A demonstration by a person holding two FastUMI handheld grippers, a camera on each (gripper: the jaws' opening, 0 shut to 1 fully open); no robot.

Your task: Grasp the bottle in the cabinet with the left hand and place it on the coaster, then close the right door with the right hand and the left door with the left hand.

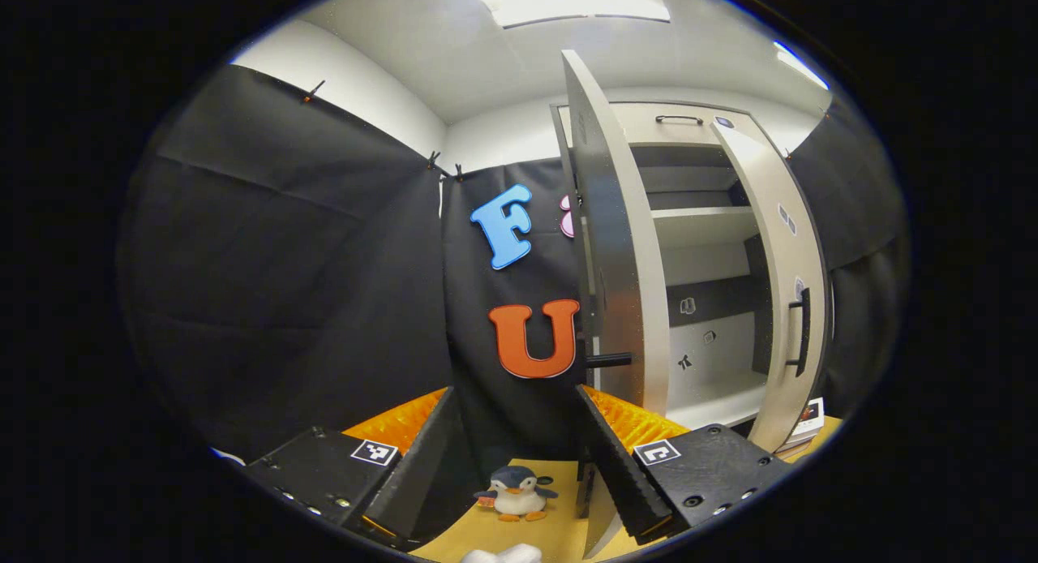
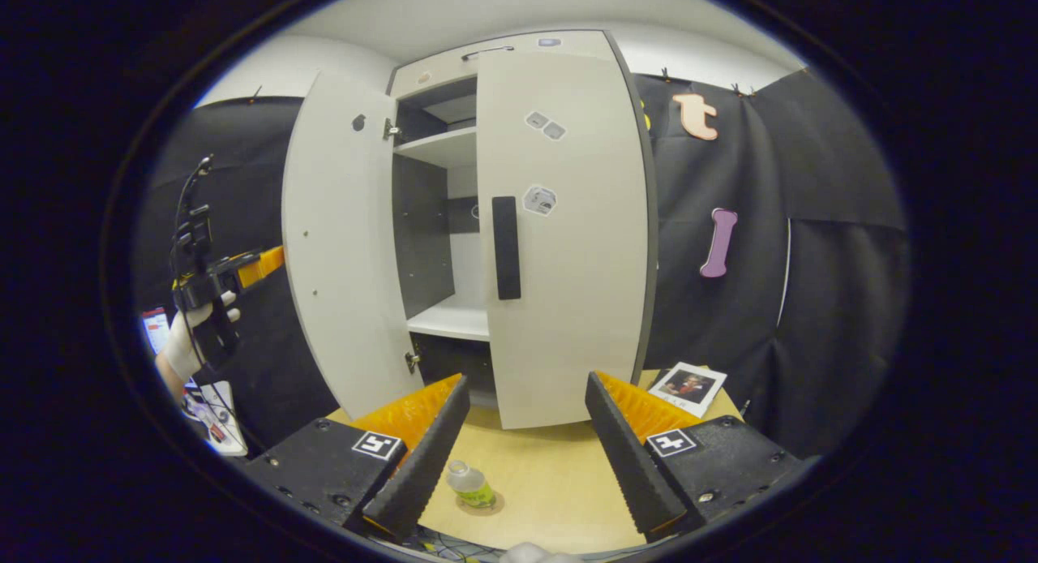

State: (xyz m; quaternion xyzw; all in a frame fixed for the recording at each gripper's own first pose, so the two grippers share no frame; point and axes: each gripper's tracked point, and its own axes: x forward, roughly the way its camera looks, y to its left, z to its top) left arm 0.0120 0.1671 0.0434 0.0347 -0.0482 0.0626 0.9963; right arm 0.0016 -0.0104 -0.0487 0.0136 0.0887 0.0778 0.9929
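A small clear bottle [image 2: 470, 482] with yellowish liquid stands upright on a round coaster [image 2: 480, 503] on the wooden table [image 2: 551, 474], just ahead of my right gripper [image 2: 527, 378], which is open and holds nothing. The cabinet's right door [image 2: 568, 247] with its dark handle [image 2: 506, 247] covers the right half of the opening. The left door [image 2: 340, 255] stands wide open. My left gripper [image 1: 513, 393] is open and empty, facing the left door's edge [image 1: 616, 255] and its handle [image 1: 610, 358]. In the right gripper view a gloved hand holds the left gripper [image 2: 272, 260] left of that door.
A penguin toy [image 1: 516, 494] sits on the table below my left fingers. A photo card [image 2: 689, 387] lies at the table's right corner by the cabinet. The cabinet shelves [image 1: 701, 222] look bare. Black cloth walls close in both sides.
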